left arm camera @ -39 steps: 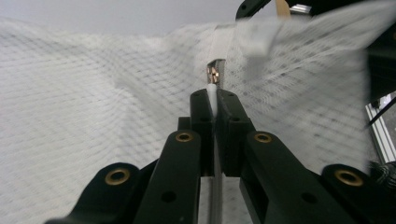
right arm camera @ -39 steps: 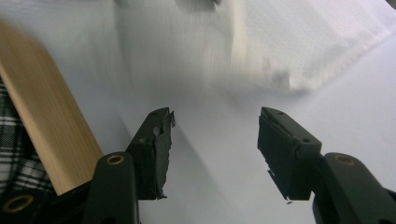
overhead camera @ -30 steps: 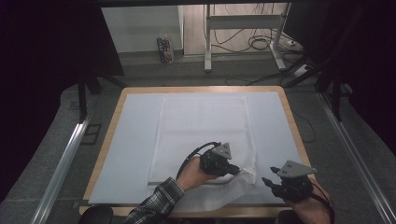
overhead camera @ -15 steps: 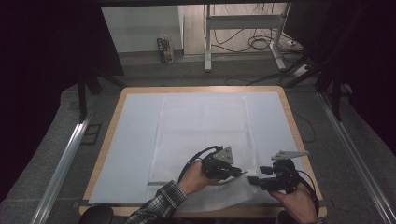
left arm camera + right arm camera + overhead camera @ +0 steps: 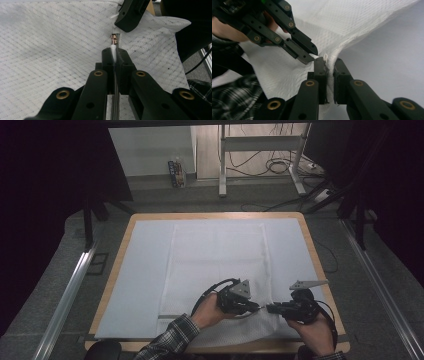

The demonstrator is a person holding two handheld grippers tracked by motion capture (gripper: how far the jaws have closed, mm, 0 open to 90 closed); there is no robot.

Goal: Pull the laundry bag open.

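My left gripper (image 5: 114, 53) is clamped on the zipper pull (image 5: 113, 40) of the white mesh cover (image 5: 215, 255), near its front edge. My right gripper (image 5: 327, 61) has just closed, pinching fabric beside the pull. Step: bracing the zipper. Next, I judge, a steady pull along the seam.

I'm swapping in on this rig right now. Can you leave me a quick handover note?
Left gripper: shut on the zipper pull of the white mesh bag.
Right gripper: its jaws have just been closing and now pinch a ridge of the bag's fabric beside the zipper.
The bag lies flat on the table, its near edge lifted between the two grippers.
Done: both grips taken.
Left: probably drawing the zipper along; how far it has run, I cannot tell.
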